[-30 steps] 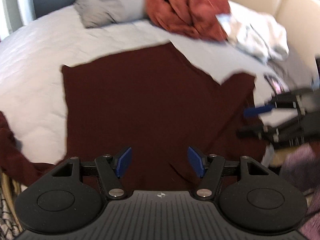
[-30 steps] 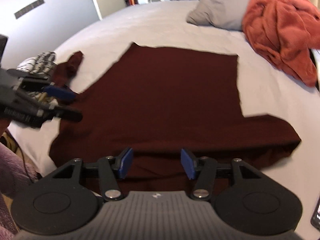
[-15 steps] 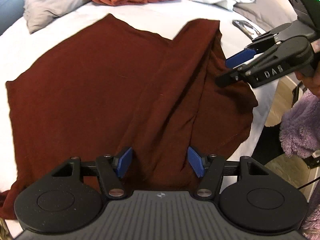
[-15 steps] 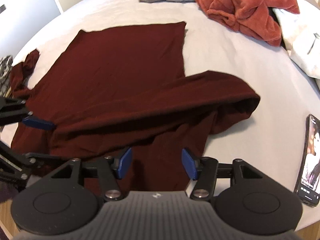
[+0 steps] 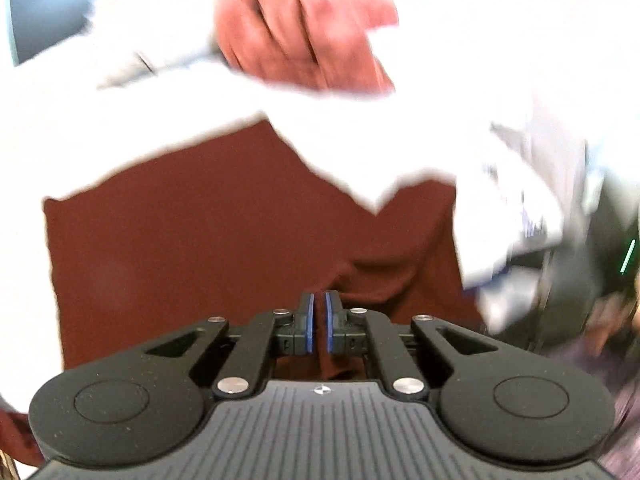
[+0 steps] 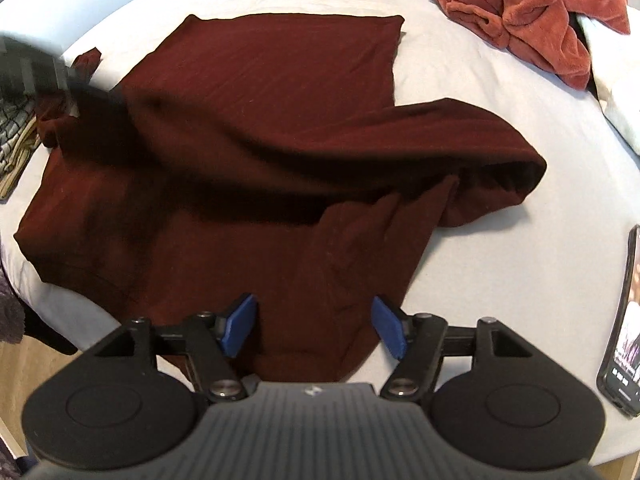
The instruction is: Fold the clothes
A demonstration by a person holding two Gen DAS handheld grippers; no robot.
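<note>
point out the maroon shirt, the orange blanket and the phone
maroon shirt [image 6: 260,92], right wrist view, flat body panel
orange blanket [image 6: 520,12], right wrist view, middle of the heap
phone [image 6: 624,320], right wrist view, its screen

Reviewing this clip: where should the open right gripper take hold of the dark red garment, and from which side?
Judging by the right wrist view, the dark red garment is best gripped at its near flap, which hangs over the bed edge right between the right gripper fingers. Come straight in from the near edge: that thin, loose hem fits between the open jaws, while the bulky folded sleeve behind it doesn't.
</note>
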